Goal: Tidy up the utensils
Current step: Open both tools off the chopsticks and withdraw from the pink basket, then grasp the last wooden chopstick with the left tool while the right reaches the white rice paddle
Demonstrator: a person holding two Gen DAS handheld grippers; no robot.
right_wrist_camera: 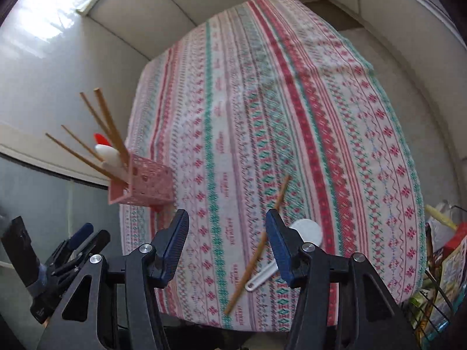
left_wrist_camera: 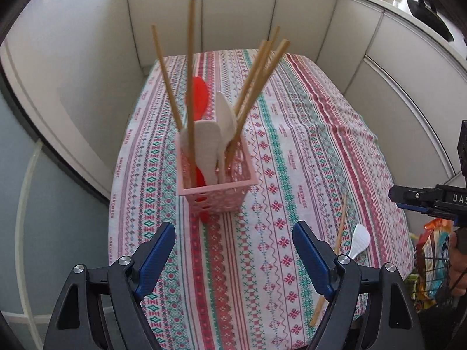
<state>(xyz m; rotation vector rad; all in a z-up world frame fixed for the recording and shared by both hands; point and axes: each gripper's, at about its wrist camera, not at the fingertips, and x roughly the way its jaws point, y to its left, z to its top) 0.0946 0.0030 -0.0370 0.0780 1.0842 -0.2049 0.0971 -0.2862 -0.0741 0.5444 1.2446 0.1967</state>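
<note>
**A:** What is your table like?

**B:** Your table [left_wrist_camera: 292,134] has a striped cloth on it, pink, red and green. Pale cupboard walls [left_wrist_camera: 239,8] stand close round it. A wire basket of packets [right_wrist_camera: 437,280] sits off the table at 4 o'clock in your right camera.

**A:** Where are the utensils?

**B:** Most stand in the pink basket [left_wrist_camera: 217,192], near the middle of your left camera. It holds wooden chopsticks [left_wrist_camera: 191,67] that fan out, white spoons [left_wrist_camera: 204,145] and a red spoon [left_wrist_camera: 198,99]. One loose chopstick [right_wrist_camera: 256,250] and one white spoon [right_wrist_camera: 303,233] lie flat on the cloth – side by side, at 4 o'clock from the pink basket in your left camera.

**A:** How are my hands?

**B:** Both tools tip down at the table. Your left gripper [left_wrist_camera: 233,250] is spread wide with nothing in it, just short of the pink basket. Your right gripper [right_wrist_camera: 227,239] is let go too – its blue fingers [right_wrist_camera: 175,239] are apart. The loose chopstick and white spoon show beside its right finger, but I cannot tell if it touches them.
</note>
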